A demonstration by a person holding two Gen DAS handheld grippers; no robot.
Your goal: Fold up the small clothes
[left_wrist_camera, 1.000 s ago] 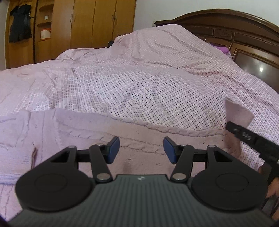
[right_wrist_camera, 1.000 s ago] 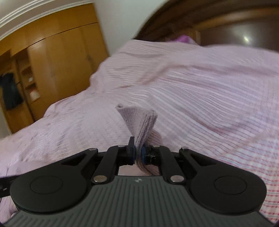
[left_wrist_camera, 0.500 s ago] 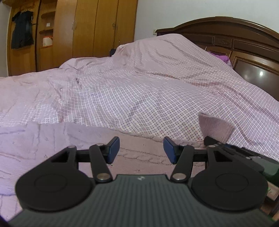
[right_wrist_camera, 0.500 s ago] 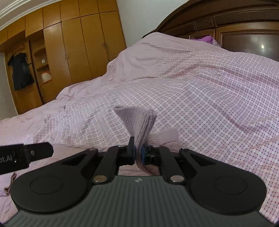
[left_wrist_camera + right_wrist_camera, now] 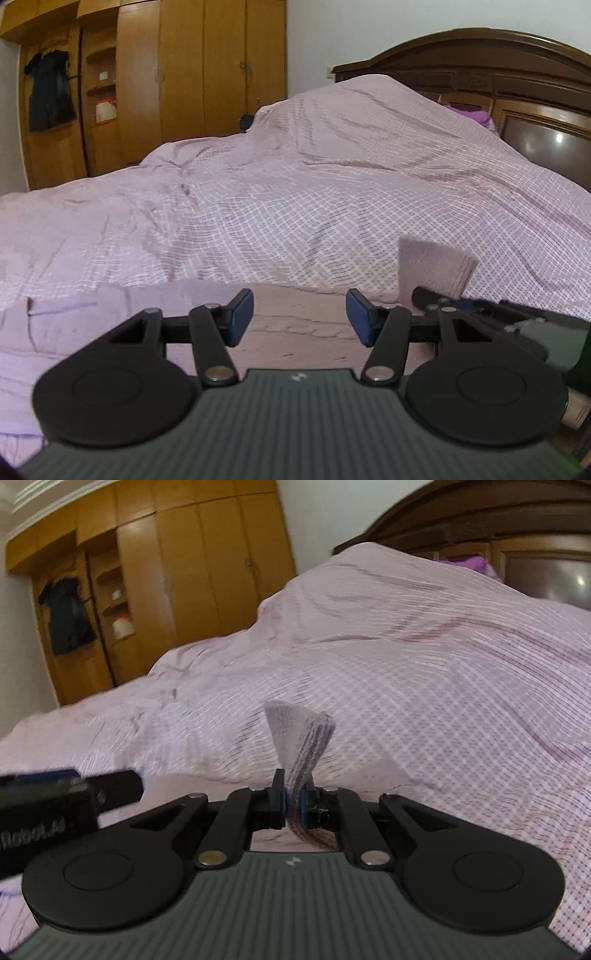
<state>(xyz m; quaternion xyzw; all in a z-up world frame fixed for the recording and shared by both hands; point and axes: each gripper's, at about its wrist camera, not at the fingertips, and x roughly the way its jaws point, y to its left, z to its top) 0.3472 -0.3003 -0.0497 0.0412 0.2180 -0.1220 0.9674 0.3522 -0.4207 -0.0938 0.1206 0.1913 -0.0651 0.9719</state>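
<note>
Currently the right tool (image 5: 291,805) pinches a ribbed corner of the knit sweater (image 5: 295,332) lying on the bed (image 5: 332,192); the left tool (image 5: 299,319) hangs open above it. A thin pinch could slip, spoiling the fold.

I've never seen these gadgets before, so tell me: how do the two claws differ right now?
The left claw stands open with nothing between its blue pads, hanging above the pink knitted sweater. The right claw is shut on a ribbed edge of that sweater, which sticks up past its fingertips. Both are the same black build, pointing across the checked bedspread.
</note>
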